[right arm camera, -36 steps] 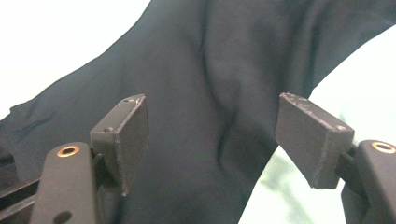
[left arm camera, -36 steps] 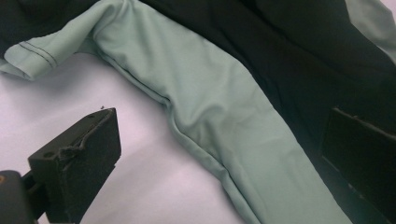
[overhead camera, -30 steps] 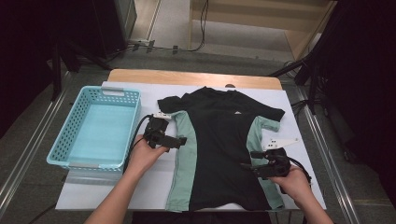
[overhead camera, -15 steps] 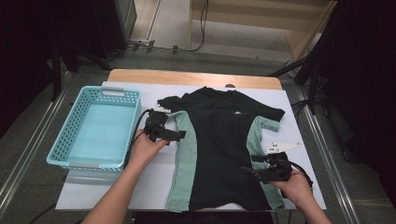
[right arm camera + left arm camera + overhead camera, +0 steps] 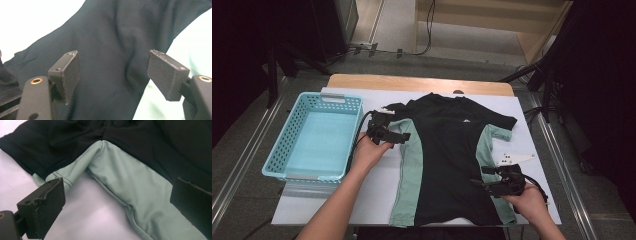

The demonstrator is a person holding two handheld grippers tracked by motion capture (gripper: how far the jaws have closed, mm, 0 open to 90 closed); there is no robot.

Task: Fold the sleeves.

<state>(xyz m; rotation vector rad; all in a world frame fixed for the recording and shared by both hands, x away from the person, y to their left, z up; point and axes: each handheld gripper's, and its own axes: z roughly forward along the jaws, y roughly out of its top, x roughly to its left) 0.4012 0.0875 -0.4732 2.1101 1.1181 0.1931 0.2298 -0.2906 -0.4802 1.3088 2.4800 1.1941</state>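
While flat on the table: shirt [image 5: 447,160]
Left gripper [image 5: 404,137]: jaws wide apart over underarm seam
Right gripper [image 5: 479,176]: jaws apart above lower hem, holding nothing

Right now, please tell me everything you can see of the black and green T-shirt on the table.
The T-shirt is black with pale green side panels and underarm inserts, in a smooth, sporty-looking fabric. It lies spread flat on the white table cover, neck toward the far edge, short sleeves out, a small white mark on the chest. The left gripper, jaws open, is at the sleeve and green underarm; the right gripper, also open, is over the lower hem side. Neither clamps it.
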